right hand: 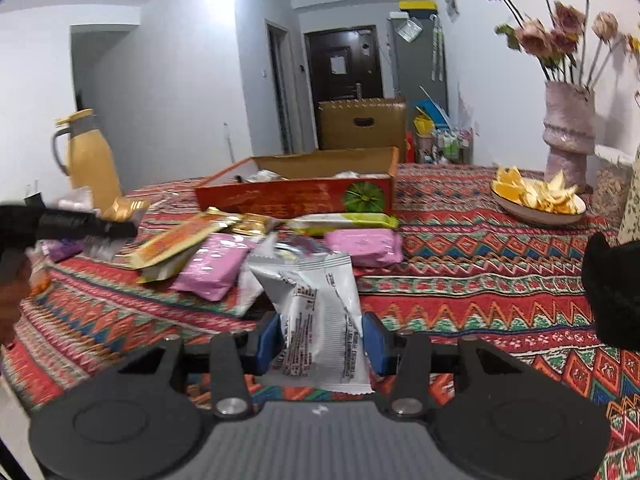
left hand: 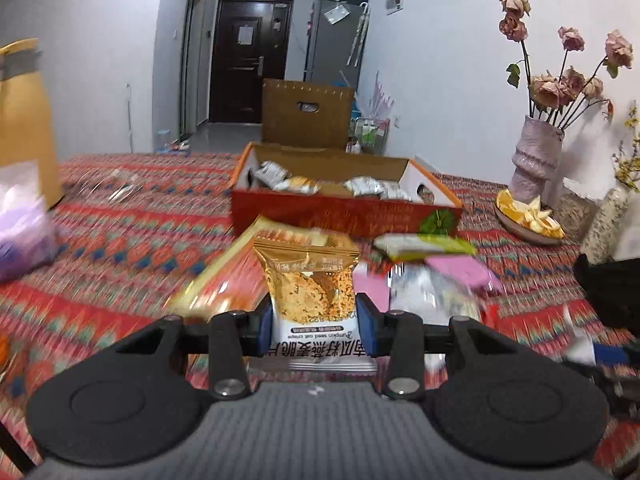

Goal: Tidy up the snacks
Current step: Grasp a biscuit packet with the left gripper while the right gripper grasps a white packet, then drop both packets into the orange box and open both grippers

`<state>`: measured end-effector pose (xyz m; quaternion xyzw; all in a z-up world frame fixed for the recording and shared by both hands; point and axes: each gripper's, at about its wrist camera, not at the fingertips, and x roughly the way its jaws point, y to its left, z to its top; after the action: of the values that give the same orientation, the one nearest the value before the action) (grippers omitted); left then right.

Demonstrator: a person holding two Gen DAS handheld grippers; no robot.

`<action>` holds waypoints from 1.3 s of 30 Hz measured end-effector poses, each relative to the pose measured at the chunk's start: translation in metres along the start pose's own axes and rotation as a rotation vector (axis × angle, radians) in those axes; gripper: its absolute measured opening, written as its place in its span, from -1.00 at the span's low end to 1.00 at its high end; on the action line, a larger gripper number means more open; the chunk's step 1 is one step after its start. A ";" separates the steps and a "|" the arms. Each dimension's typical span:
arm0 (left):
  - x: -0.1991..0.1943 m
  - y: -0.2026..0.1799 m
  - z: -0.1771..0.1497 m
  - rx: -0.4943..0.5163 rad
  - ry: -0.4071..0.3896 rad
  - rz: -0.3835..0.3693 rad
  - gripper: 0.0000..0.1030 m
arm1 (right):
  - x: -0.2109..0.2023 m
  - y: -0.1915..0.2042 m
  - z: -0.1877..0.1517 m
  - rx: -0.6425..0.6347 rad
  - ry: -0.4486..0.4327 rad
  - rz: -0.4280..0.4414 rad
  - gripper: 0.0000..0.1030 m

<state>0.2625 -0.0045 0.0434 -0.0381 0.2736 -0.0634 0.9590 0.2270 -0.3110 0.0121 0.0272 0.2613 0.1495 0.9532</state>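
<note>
My left gripper (left hand: 315, 330) is shut on a gold and white pumpkin seed oat crisp packet (left hand: 310, 292), held above the patterned tablecloth. My right gripper (right hand: 320, 342) is shut on a silver and white snack packet (right hand: 320, 320), back side showing. An open orange cardboard box (left hand: 344, 210) with several small packets inside stands farther back on the table; it also shows in the right wrist view (right hand: 296, 198). Loose snacks lie in front of it: pink packets (right hand: 362, 246), a green and white packet (right hand: 344, 222) and a gold and orange bag (right hand: 176, 244).
A plate of orange pieces (right hand: 538, 200) and a vase of dried roses (right hand: 568, 136) stand at the right. A yellow thermos jug (right hand: 90, 160) stands at the left. A brown cardboard box (left hand: 306, 114) sits behind the table. The left gripper's body (right hand: 80, 222) shows at the left edge.
</note>
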 end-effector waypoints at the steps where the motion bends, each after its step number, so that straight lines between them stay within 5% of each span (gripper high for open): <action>1: -0.011 0.004 -0.007 -0.001 0.004 0.006 -0.19 | -0.005 0.006 0.000 -0.006 -0.006 0.007 -0.14; 11: -0.088 0.026 -0.038 -0.034 -0.062 0.004 -0.19 | -0.056 0.070 -0.009 -0.088 -0.058 0.034 -0.14; 21: -0.092 0.028 -0.026 -0.038 -0.120 -0.050 -0.19 | -0.062 0.073 0.006 -0.100 -0.082 0.035 -0.14; 25: -0.062 0.032 0.018 -0.054 -0.158 -0.079 -0.19 | -0.042 0.065 0.041 -0.126 -0.104 0.051 -0.14; 33: 0.050 0.032 0.149 -0.023 -0.229 -0.064 -0.19 | 0.061 0.037 0.169 -0.193 -0.134 0.069 -0.14; 39: 0.184 0.028 0.203 0.026 -0.074 -0.069 -0.19 | 0.215 0.006 0.261 -0.116 0.024 0.090 -0.14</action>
<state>0.5281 0.0049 0.1169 -0.0373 0.2357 -0.0983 0.9661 0.5335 -0.2336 0.1330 -0.0182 0.2623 0.2075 0.9422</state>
